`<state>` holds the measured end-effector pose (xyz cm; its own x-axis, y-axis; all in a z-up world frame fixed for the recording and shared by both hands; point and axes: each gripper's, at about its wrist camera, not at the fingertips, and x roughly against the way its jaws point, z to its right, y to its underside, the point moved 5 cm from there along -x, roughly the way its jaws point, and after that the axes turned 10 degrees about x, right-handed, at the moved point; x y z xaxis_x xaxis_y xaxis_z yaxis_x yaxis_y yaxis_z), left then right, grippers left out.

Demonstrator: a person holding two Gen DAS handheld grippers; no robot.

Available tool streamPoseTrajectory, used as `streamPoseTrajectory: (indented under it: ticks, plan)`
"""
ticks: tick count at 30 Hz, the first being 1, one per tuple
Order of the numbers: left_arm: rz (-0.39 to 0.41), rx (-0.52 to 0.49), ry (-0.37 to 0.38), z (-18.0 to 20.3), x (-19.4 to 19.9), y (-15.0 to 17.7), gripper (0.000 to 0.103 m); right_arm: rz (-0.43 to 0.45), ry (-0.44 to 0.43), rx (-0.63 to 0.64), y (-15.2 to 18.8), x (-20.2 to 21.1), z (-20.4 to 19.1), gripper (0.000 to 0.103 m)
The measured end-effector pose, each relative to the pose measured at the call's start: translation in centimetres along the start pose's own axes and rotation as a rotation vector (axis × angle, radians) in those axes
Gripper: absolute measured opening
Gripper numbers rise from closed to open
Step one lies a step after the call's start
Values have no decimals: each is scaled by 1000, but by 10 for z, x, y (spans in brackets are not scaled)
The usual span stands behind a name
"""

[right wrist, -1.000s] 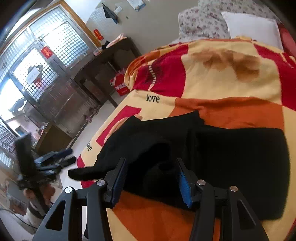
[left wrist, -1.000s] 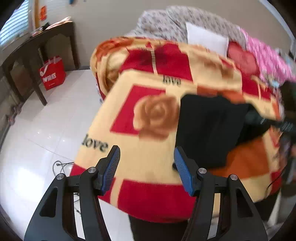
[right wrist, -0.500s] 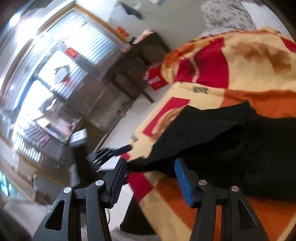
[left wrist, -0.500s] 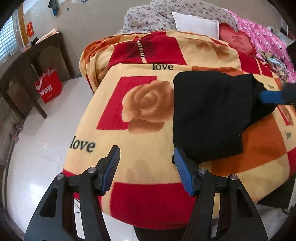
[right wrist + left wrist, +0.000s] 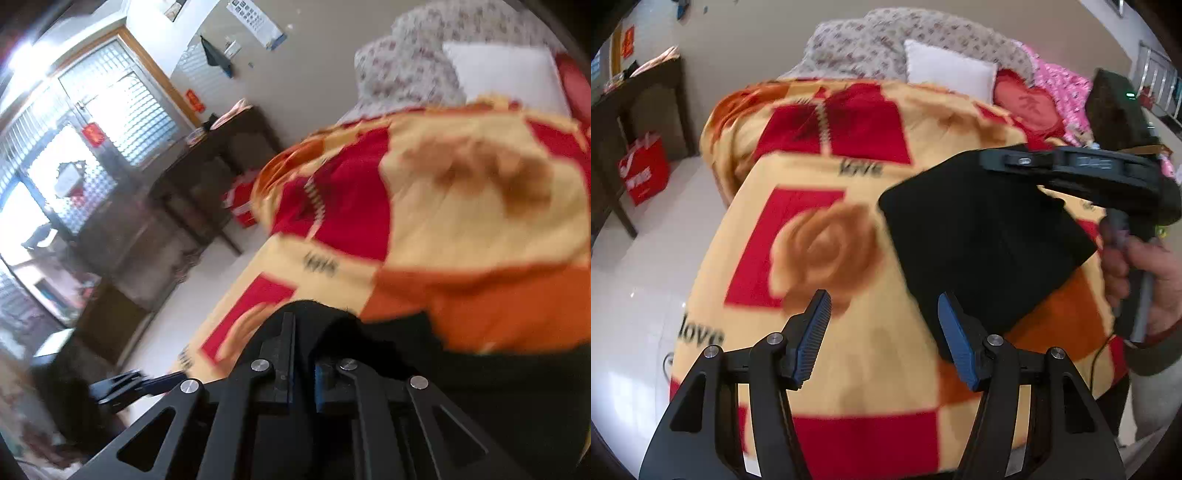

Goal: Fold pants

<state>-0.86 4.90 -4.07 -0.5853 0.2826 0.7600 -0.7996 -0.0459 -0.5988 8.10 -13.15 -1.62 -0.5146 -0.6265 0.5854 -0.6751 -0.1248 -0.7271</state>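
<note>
Black pants (image 5: 979, 236) lie folded into a block on a yellow, red and orange rose-patterned blanket (image 5: 827, 240) on the bed. My left gripper (image 5: 882, 332) is open and empty, hovering over the blanket just left of the pants' near corner. My right gripper (image 5: 303, 350) has its fingers closed together over the black cloth (image 5: 480, 387); whether it pinches the fabric is unclear. In the left wrist view the right gripper (image 5: 1071, 166) lies sideways over the pants' far right edge, held by a hand.
A white pillow (image 5: 947, 70) and floral bedding lie at the head of the bed, pink bedding (image 5: 1067, 88) at right. A dark wooden table (image 5: 631, 99) with a red bag (image 5: 644, 171) beneath stands left on the white tiled floor (image 5: 639, 280).
My right gripper has gone from open to closed and swung over the pants' far edge. The pants' loose end now lies folded into a compact block. My left gripper stayed open.
</note>
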Motion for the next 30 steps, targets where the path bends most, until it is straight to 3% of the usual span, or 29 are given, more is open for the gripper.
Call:
streamPoseTrajectory:
  ticks: [2, 5, 7, 9, 11, 13, 19, 22, 26, 30]
  plan:
    - [1, 8, 38, 9, -4, -11, 60, -10, 85, 43, -8, -9, 8, 6]
    - [-2, -8, 33, 23, -19, -20, 60, -122, 33, -40, -2, -35, 28, 7]
    - [-30, -15, 31, 29, -31, -21, 60, -112, 18, -71, 3, -23, 35, 11]
    - [-56, -7, 40, 32, -40, -23, 60, -77, 7, -86, 9, 9, 42, 18]
    - [-56, -9, 45, 32, -42, -25, 60, -40, 28, -117, 18, 39, 53, 40]
    - [-58, -9, 44, 33, -46, -26, 60, 9, 61, -149, 27, 61, 64, 47]
    - [-68, 21, 53, 34, -53, -27, 60, -72, 6, -160, 48, 32, 68, 48]
    - [-61, 30, 54, 33, -47, -25, 60, -67, 24, -148, 44, 21, 68, 48]
    - [-17, -7, 42, 31, -28, -17, 60, -28, 29, -204, 43, 37, 71, 48]
    - [1, -38, -6, 26, -23, -12, 60, -28, -85, -158, 47, 65, 44, 48]
